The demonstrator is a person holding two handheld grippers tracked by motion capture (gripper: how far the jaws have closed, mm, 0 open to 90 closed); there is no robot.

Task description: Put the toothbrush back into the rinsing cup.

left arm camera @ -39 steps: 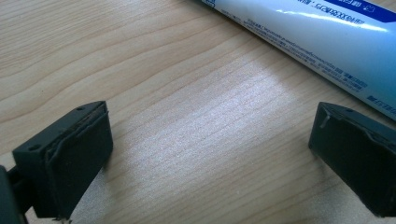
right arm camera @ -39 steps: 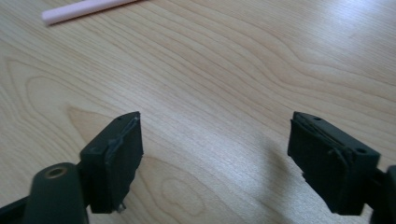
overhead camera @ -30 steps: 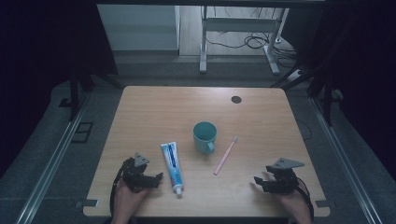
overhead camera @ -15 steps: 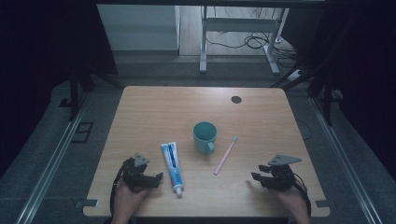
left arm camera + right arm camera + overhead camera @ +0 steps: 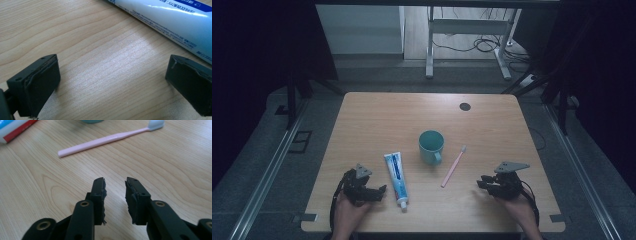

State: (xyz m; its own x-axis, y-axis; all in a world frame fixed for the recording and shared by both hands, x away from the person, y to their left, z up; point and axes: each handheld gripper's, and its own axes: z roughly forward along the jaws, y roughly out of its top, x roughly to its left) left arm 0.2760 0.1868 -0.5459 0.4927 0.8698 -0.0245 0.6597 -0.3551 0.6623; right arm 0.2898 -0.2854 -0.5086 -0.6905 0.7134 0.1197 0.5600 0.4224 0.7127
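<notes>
While high view shows cup (image 5: 431,144), right gripper (image 5: 115,185) jaws closing, empty.

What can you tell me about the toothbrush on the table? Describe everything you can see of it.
The toothbrush is slim and pale pink, plastic by the look of it, with a straight handle and a small whitish head at its far end. It lies flat on the bare wooden table, angled, its head pointing away from the person. It sits to the right of the teal mug, apart from it. Nothing touches it but the table; the right gripper points toward it from short of its handle end.
</notes>
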